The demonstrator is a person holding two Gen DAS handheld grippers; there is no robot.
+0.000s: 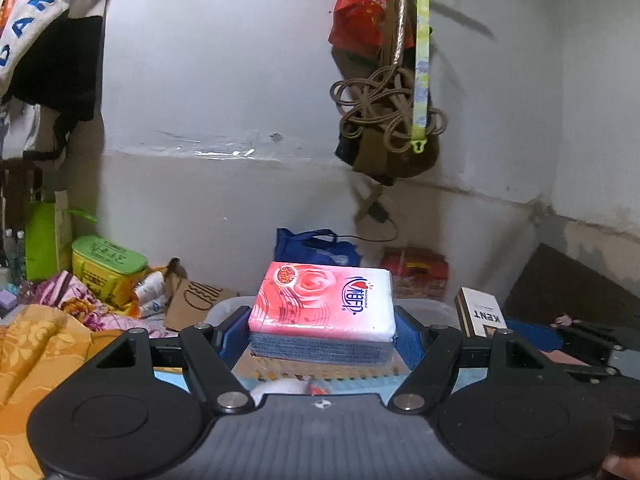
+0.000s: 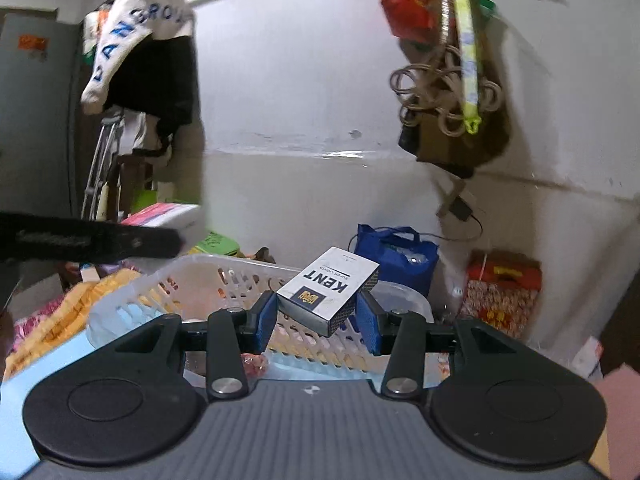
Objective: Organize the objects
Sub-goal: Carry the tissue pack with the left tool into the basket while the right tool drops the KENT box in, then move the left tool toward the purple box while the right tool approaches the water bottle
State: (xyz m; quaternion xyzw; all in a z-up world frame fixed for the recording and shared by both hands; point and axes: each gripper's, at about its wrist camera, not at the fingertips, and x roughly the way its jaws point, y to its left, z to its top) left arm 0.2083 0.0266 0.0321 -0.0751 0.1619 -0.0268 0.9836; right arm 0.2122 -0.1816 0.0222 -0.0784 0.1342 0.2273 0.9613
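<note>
Both loaded: your left tool (image 1: 322,330) pinches the tissues (image 1: 323,308), right tool (image 2: 316,320) clamps the Kent box (image 2: 329,294) over the basket (image 2: 160,292) — prob. lower in, then release.

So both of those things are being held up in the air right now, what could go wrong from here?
The right hand-held gripper pinches the KENT box while it sits tilted, so it may twist or slip out over the white basket.

The left hand-held gripper squeezes a soft tissue pack; it could deform and slide loose.

The two grippers work close together, so they might bump.
</note>
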